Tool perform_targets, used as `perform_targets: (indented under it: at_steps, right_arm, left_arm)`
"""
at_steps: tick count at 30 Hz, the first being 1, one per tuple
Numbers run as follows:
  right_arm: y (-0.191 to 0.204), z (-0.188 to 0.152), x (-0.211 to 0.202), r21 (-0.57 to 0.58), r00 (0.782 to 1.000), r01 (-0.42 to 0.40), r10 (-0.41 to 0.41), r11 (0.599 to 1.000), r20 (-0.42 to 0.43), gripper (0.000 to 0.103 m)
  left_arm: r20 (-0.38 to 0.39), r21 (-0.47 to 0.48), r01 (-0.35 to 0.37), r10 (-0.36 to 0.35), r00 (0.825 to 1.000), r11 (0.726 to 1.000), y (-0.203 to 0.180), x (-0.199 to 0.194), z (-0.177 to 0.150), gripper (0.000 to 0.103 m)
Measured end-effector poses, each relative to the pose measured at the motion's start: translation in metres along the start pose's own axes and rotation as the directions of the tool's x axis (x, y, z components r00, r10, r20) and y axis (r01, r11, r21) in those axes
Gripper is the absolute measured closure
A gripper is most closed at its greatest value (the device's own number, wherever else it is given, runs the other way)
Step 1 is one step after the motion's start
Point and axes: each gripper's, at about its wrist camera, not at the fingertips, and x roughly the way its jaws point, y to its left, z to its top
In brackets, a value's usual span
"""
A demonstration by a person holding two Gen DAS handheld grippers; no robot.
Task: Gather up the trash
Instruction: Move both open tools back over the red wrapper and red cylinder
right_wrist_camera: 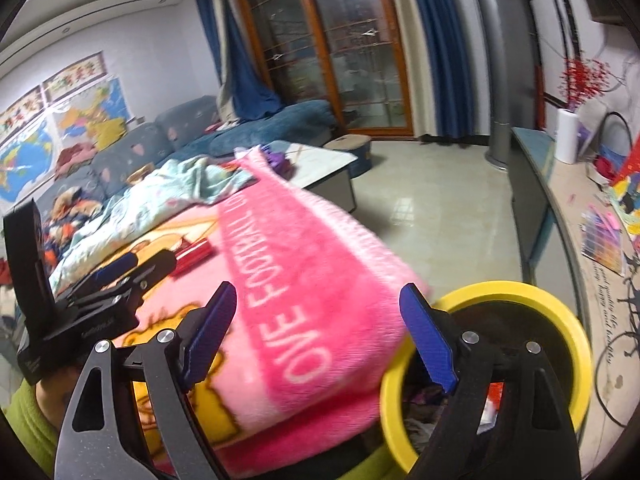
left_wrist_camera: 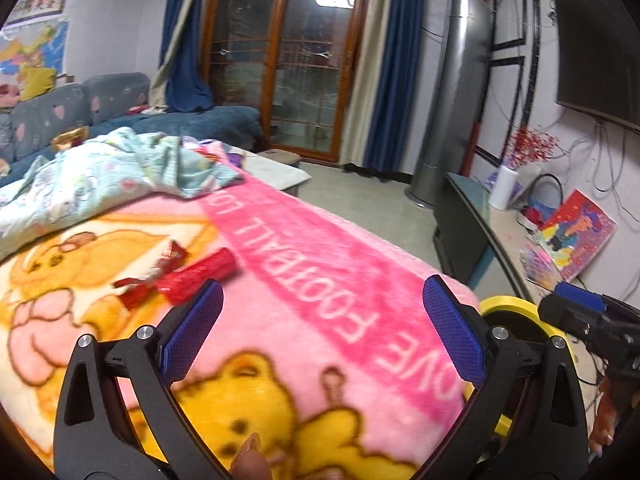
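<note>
Red wrappers (left_wrist_camera: pixel 176 270) lie crumpled on the pink cartoon blanket (left_wrist_camera: pixel 320 300), just left of and beyond my left gripper (left_wrist_camera: pixel 322 316), which is open and empty. In the right wrist view the wrappers (right_wrist_camera: pixel 194 254) show beyond the left gripper's body (right_wrist_camera: pixel 116 292). My right gripper (right_wrist_camera: pixel 318 328) is open and empty over the blanket's (right_wrist_camera: pixel 320 300) right edge. A yellow-rimmed trash bin (right_wrist_camera: pixel 560 320) stands right of the blanket with scraps inside; it also shows in the left wrist view (left_wrist_camera: pixel 516 308).
A light blue printed cloth (left_wrist_camera: pixel 104 176) is heaped at the blanket's far end. A blue sofa (left_wrist_camera: pixel 80 104) stands at the left. A low cabinet (right_wrist_camera: pixel 568 216) with books and a paper roll (right_wrist_camera: pixel 568 136) runs along the right wall. Tiled floor (right_wrist_camera: pixel 440 208) lies between.
</note>
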Motion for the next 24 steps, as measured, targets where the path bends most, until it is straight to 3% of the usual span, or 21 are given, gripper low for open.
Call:
perform_targets:
  at_steps: [7,15,20,24]
  right_arm:
    - [0.043,0.002,0.036,-0.057,0.996,-0.075,0.071,0.996,-0.063,0.02]
    - [0.098,0.013,0.093,-0.098,0.982,-0.15,0.136,0.984,-0.133,0.02]
    - [0.125,0.02,0.131,-0.099,0.972,-0.173,0.154,0.98,-0.178,0.02]
    - [0.138,0.028,0.16,-0.089,0.966,-0.178,0.156,0.98,-0.208,0.02]
  left_arm:
    - [0.004,-0.076,-0.123,0.123,0.992,0.99,0.058,-0.007,-0.002,0.011]
    - [-0.053,-0.212,-0.185,0.178,0.983,0.96,0.127,-0.002,-0.012,0.011]
    - [-0.082,-0.271,-0.191,0.175,0.981,0.943,0.158,0.007,-0.015,0.034]
    - [-0.107,-0.312,-0.171,0.144,0.984,0.935,0.177,0.02,-0.016,0.045]
